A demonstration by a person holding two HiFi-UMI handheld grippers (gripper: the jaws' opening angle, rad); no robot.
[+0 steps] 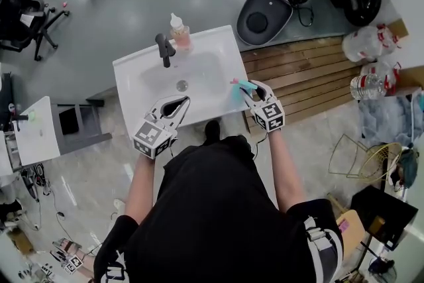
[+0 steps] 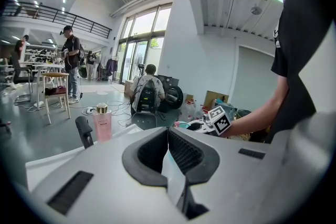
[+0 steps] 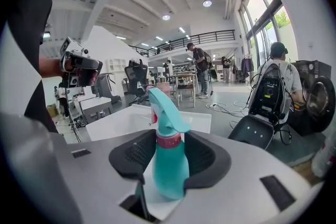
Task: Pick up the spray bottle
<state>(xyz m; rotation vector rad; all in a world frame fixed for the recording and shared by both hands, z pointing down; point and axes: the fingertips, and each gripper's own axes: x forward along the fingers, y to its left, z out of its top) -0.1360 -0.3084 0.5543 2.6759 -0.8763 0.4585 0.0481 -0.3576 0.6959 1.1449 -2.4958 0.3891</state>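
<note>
The teal spray bottle stands upright between my right gripper's black pads, which press on its body just below the pink collar. From the head view the bottle is at the right edge of the white sink, with the right gripper shut on it. My left gripper hovers over the sink's front rim with its tips together and nothing held. In the left gripper view its pads meet at the front around an empty hollow.
A black faucet and a pink soap bottle stand at the sink's back rim. Wooden planks lie to the right, an open washer door beyond. A small white table stands left.
</note>
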